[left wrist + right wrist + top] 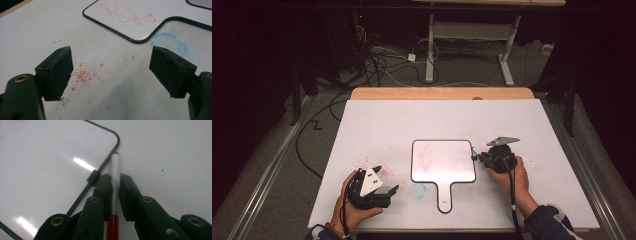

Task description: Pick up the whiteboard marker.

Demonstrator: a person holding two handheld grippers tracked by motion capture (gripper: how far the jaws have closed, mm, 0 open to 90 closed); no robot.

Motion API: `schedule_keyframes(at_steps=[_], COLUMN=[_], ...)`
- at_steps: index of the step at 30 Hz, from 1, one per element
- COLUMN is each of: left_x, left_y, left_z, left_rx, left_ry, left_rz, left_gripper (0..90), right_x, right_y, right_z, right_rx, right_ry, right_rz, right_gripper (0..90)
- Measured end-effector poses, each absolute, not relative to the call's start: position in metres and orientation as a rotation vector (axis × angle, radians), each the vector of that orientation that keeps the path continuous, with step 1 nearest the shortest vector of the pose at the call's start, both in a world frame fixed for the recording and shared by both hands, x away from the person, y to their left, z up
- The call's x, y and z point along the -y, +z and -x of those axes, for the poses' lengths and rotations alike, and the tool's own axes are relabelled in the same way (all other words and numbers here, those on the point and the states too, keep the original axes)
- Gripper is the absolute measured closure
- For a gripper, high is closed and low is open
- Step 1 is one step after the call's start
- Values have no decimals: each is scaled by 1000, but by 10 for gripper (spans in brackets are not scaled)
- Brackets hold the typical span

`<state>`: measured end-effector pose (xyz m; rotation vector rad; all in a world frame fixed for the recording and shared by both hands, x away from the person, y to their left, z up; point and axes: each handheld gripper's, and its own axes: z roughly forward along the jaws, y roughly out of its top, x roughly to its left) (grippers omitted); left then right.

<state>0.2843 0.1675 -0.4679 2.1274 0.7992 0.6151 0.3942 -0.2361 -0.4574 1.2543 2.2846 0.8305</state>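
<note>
The marker (115, 170) lies along the right-hand edge of the small whiteboard (444, 161), just beside its black frame, on the white surface (532, 130). Its white barrel runs up between my right fingers (107, 192), which are pinching it from both sides, and its red end shows below them in the right gripper view. The far end of the marker sits close to the rounded corner of the board's frame. A small black clip on that frame sits just beside my left-hand finger there.

In the high view my right gripper (476, 157) rests low at the board's right edge, my hand (512, 175) wrapped behind it, the grey plate on top and the cable trailing back toward my sleeve.

The whiteboard is a rounded rectangle with a handle pointing toward me, lying near the middle of the surface. Faint red scribbles (125, 13) mark its left part.

My left gripper (379, 187) lies well apart from the board, near the front left of the surface, held in my left hand (352, 205). Its fingers (58, 72) are spread wide with nothing between them. Beneath them the surface carries a scatter of red specks (82, 75), and a faint blue ring smudge (172, 41) lies just beside the board's handle.
</note>
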Motion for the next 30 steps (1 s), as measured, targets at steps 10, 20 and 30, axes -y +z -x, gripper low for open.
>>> schedule_keyframes(at_steps=[10,20,30], left_x=[-162,-128,-53], left_y=[-466,-442,-428], left_z=[-289,-310,-337], left_rx=[-807,-742,-639], left_ry=[601,510,370], left_rz=[-2118,-2014,-1980], left_gripper=[192,216,304], right_x=[237,210,184], right_y=[-425,-401,-397], right_z=[-379,-363,-350], right_rx=[-2216,-2248,-2236], right_ry=[1083,1307,1424], right_rz=[-1134,-998,-894], right_gripper=[818,817,818])
